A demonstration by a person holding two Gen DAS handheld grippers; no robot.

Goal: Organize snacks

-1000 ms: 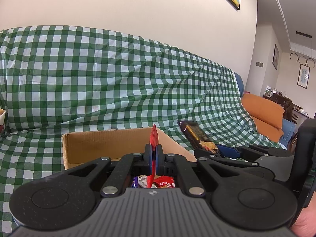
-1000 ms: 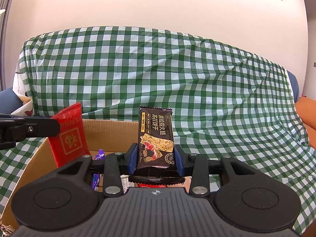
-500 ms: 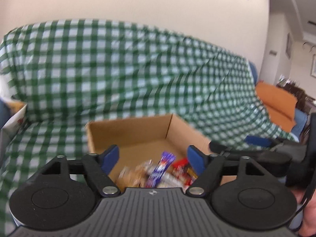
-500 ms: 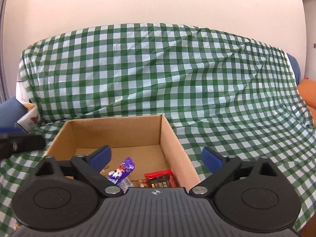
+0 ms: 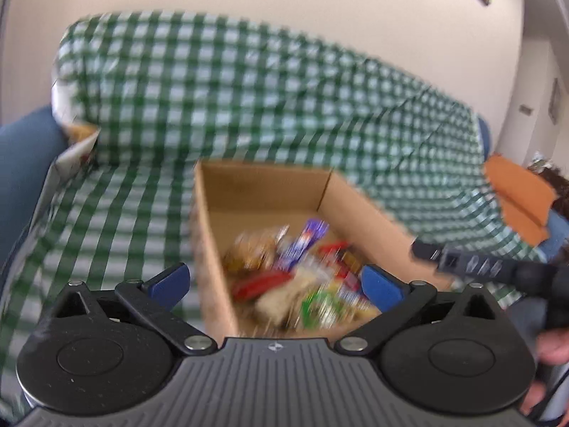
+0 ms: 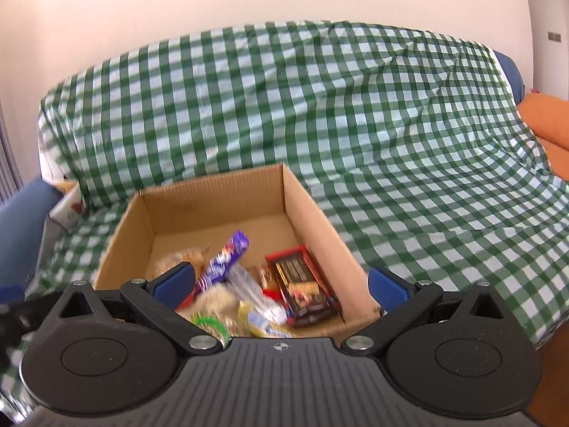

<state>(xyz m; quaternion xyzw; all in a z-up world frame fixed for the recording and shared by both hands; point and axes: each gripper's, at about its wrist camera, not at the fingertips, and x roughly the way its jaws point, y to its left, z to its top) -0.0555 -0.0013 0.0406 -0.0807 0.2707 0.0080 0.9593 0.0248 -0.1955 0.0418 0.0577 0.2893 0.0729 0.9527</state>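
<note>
Now, at my far left, a blue sofa arm (image 5: 21, 178) shows beside the green-checked cloth (image 5: 249, 106) draped over the sofa, and a small printed carton (image 5: 76, 149) sits at the cloth's edge. My left gripper (image 5: 275, 281) hangs released, its blue pads spread wide with nothing between them, just above the near rim of the cardboard box (image 5: 263, 185). That view is smeared, so I read only a jumble of wrappers inside.

From the right wrist the box (image 6: 217, 195) is sharper: it rests on the cloth-covered seat, and the snacks lie piled toward its near end, with the far part of its floor bare. I make out a purple candy bar (image 6: 227, 256) tilted up on the heap, a bread-like bun (image 6: 185, 259) to its left, and a dark chocolate-biscuit bar in a red-edged wrapper (image 6: 302, 284) lying flat near the right wall. My right gripper (image 6: 281, 288) is likewise spread and empty, above the box's near edge.

I judge both drops finished for this round. Next I should find loose snacks outside the box; none shows on the cloth (image 6: 391, 142) to the right, nor elsewhere on it.
</note>
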